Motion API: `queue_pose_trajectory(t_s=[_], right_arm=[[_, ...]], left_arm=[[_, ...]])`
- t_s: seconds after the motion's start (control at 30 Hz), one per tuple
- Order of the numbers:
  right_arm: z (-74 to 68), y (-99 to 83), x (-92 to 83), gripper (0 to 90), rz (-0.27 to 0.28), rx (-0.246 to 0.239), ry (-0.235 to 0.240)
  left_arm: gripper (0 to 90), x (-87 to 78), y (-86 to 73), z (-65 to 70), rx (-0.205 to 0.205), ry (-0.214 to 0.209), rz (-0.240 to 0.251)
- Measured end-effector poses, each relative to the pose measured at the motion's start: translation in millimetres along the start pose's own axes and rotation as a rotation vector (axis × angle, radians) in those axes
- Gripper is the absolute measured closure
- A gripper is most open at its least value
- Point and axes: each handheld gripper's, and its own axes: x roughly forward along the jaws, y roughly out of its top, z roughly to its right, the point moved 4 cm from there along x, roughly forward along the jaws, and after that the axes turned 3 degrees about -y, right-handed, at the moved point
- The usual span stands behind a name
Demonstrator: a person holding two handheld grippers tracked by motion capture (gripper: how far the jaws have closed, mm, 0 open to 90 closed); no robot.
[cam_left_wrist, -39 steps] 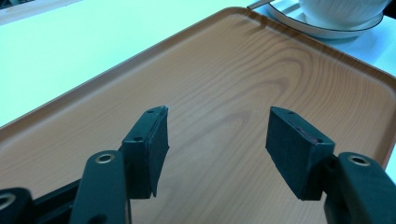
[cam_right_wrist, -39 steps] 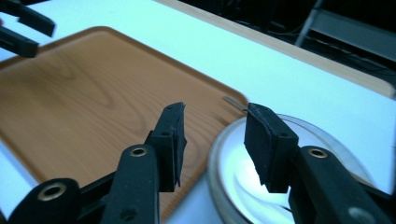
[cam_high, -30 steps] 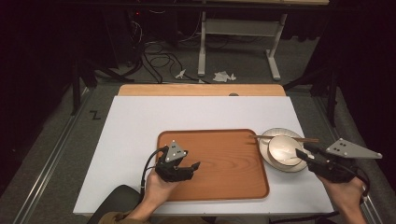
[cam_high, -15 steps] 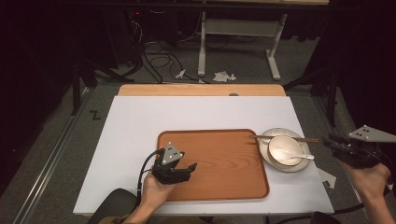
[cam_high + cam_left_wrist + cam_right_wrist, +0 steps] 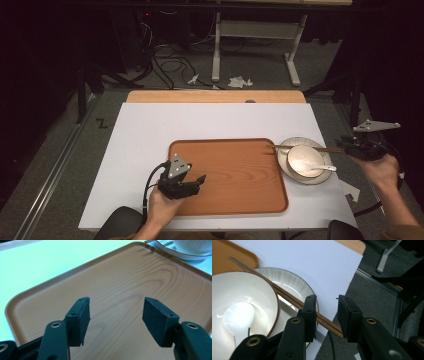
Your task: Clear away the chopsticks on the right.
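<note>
High view: my right gripper point(image 5: 346, 146) is now sitting further right, jaws bracketing the chopsticks point(image 5: 287, 296) unclamped; my left gripper point(image 5: 196, 181) is idling spread over the tray point(image 5: 240, 170); likely pickup.

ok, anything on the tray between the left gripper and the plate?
No. In the high view, bare tray runs from the left gripper to the plate; only the chopsticks overlap its far right corner.
</note>
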Motion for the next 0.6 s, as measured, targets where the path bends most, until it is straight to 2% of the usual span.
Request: queue_pose_trajectory(t_s=[0.07, 0.1, 0.17, 0.2, 0.37, 0.6], right_arm=[[-1.0, 0.2, 3.7, 68.9, -0.006, -0.004, 0.003], [-4.8, 0.3, 15.0, 69.0, -0.031, -0.018, 0.021], [-5.7, 0.3, 18.7, 69.2, -0.043, -0.026, 0.023], [-8.2, 0.2, 28.1, 70.1, -0.071, -0.039, 0.037], [-11.0, -0.3, 47.5, 72.0, -0.127, -0.045, 0.078], [-11.1, 0.3, 60.9, 71.9, -0.164, -0.058, 0.09]], left_arm=[[38.9, -0.8, -0.6, -0.4, -0.001, 0.002, -0.001], [39.0, -1.4, -1.2, -0.9, -0.004, 0.008, 0.0], [38.9, -2.5, -2.2, -1.5, -0.007, 0.013, -0.002], [38.9, -2.9, -2.7, -1.6, -0.01, 0.015, 0.001], [39.0, -7.1, -6.1, -4.3, -0.02, 0.034, -0.004], [38.9, -9.3, -9.0, -5.2, -0.032, 0.049, -0.005]])
